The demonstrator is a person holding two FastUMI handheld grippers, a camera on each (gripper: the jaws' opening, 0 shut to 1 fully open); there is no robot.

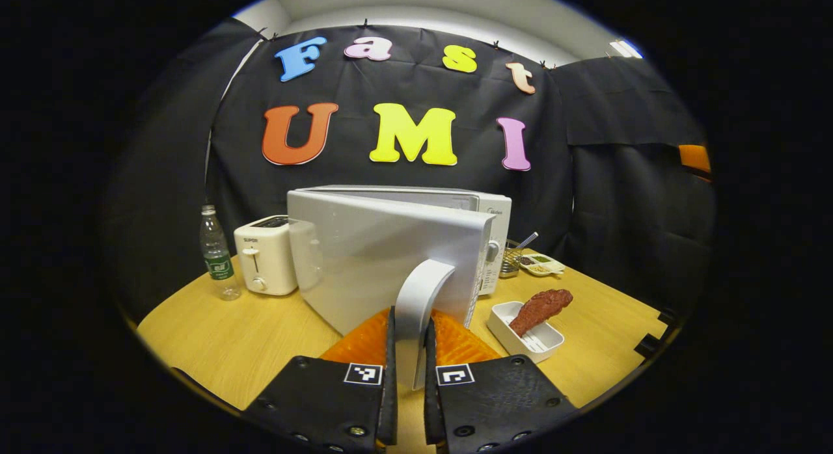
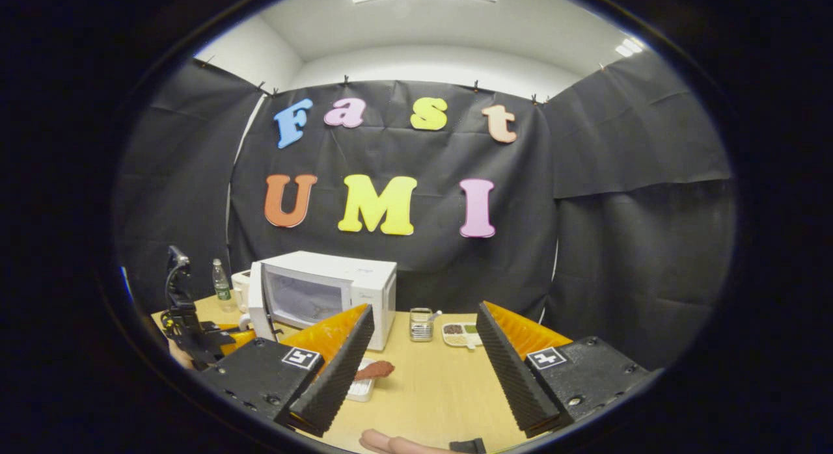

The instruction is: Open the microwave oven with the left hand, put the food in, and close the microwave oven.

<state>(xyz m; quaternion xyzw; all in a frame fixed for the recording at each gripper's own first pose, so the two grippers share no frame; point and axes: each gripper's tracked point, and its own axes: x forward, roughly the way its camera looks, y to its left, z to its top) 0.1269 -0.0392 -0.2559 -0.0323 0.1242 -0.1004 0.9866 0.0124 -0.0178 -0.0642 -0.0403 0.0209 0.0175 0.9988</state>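
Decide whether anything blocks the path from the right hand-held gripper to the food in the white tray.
Nothing visible does: bare wooden table lies between the open right hand-held gripper and the reddish-brown food in its white rectangular tray.

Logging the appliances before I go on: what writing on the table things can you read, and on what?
Nothing reads clearly.
Toaster: small mark on its front, too blurred.
Microwave: brand mark at the top corner, too small.
Bottle: green label, print too small.
Left gripper, shut on the door handle: square coded tags, no words.
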